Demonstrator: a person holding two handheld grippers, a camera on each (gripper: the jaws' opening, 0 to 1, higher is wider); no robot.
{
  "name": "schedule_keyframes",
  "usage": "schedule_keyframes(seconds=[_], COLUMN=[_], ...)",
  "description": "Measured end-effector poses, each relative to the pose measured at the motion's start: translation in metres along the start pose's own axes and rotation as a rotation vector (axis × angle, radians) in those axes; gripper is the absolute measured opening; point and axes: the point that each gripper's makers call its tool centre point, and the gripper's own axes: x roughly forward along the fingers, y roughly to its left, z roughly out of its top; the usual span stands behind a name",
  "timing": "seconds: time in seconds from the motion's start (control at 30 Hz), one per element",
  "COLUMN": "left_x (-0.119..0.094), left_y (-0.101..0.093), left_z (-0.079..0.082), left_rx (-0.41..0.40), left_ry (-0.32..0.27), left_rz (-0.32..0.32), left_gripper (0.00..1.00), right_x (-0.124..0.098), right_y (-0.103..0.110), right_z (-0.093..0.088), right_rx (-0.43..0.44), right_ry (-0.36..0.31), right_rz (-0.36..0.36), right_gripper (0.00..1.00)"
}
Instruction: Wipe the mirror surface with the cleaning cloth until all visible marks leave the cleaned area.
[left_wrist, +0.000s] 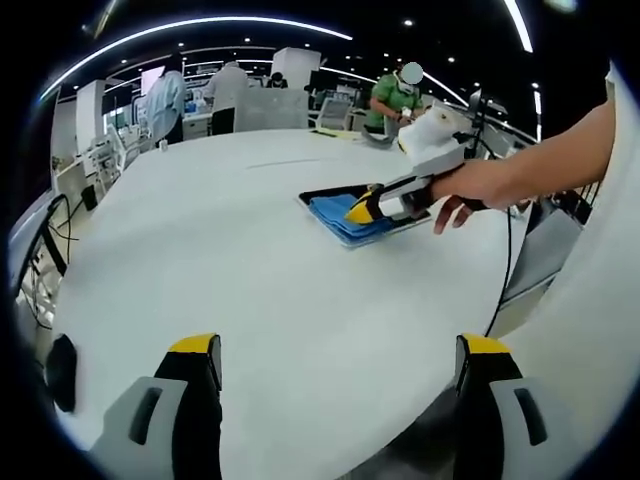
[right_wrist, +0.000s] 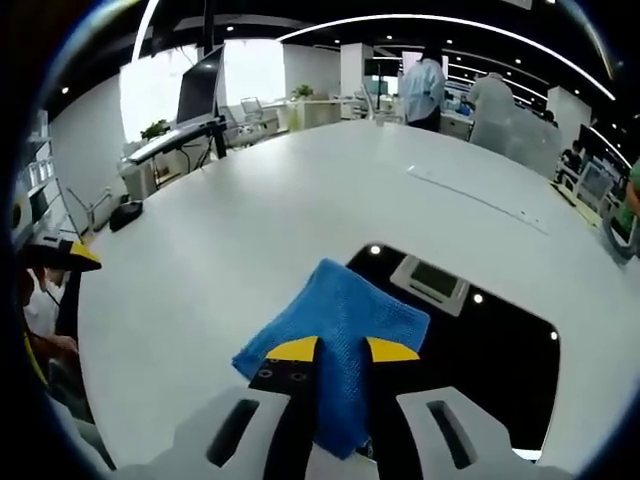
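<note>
- The right claw (right_wrist: 342, 350) was clamped narrowly on a folded blue cleaning cloth (right_wrist: 335, 345), pressing it onto the near end of the mirror (right_wrist: 480, 355).
- The mirror lay flat on the white tabletop (right_wrist: 270, 210), a dark rectangular pane reflecting ceiling lights and a ceiling panel; in the left gripper view it sat toward the tabletop's right edge, under the cloth (left_wrist: 340, 217) and the right claw (left_wrist: 365, 208), which a hand (left_wrist: 470, 190) carried.
- The left claw (left_wrist: 340, 350) stood wide, holding nothing, over bare tabletop near its closest edge, well apart from the mirror.
- Wiping looked to be in progress, not finished: the cloth covered one end only, and most of the pane lay uncovered beyond it.
- No smudges could be made out on the exposed glass, though reflections made that hard to judge; remaining passes across the far part seemed likely.
</note>
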Motion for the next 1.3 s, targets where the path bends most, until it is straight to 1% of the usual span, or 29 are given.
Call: schedule_keyframes(seconds=[0.33, 0.43, 0.57, 0.7, 0.8, 0.93, 1.07, 1.3], left_x=[-0.002, -0.003, -0.003, -0.002, -0.002, -0.002, -0.001, 0.003], left_y=[0.005, 0.007, 0.006, 0.004, 0.004, 0.005, 0.008, 0.006], left_z=[0.003, 0.006, 0.006, 0.006, 0.006, 0.006, 0.012, 0.013], left_rx=[-0.004, -0.017, -0.010, 0.001, -0.010, 0.003, 0.006, 0.014], left_ry=[-0.011, -0.023, -0.021, -0.016, -0.022, -0.021, -0.057, -0.043], left_rz=[0.007, 0.013, 0.011, 0.003, 0.002, 0.005, 0.011, 0.002], left_gripper=[0.98, 0.98, 0.98, 0.98, 0.99, 0.99, 0.99, 0.99], right_x=[0.007, 0.010, 0.015, 0.015, 0.015, 0.017, 0.018, 0.023], right_y=[-0.005, -0.008, -0.013, -0.012, -0.012, -0.014, -0.016, -0.021], right_z=[0.005, 0.007, 0.008, 0.011, 0.012, 0.014, 0.016, 0.019], right_rx=[0.003, 0.000, 0.001, 0.000, 0.001, 0.001, 0.002, -0.002], right_ry=[0.006, 0.009, 0.016, 0.020, 0.024, 0.027, 0.029, 0.029], right_rz=[0.000, 0.002, 0.004, -0.002, -0.002, -0.003, -0.003, -0.003], right_gripper=[0.13, 0.13, 0.13, 0.12, 0.12, 0.12, 0.12, 0.11])
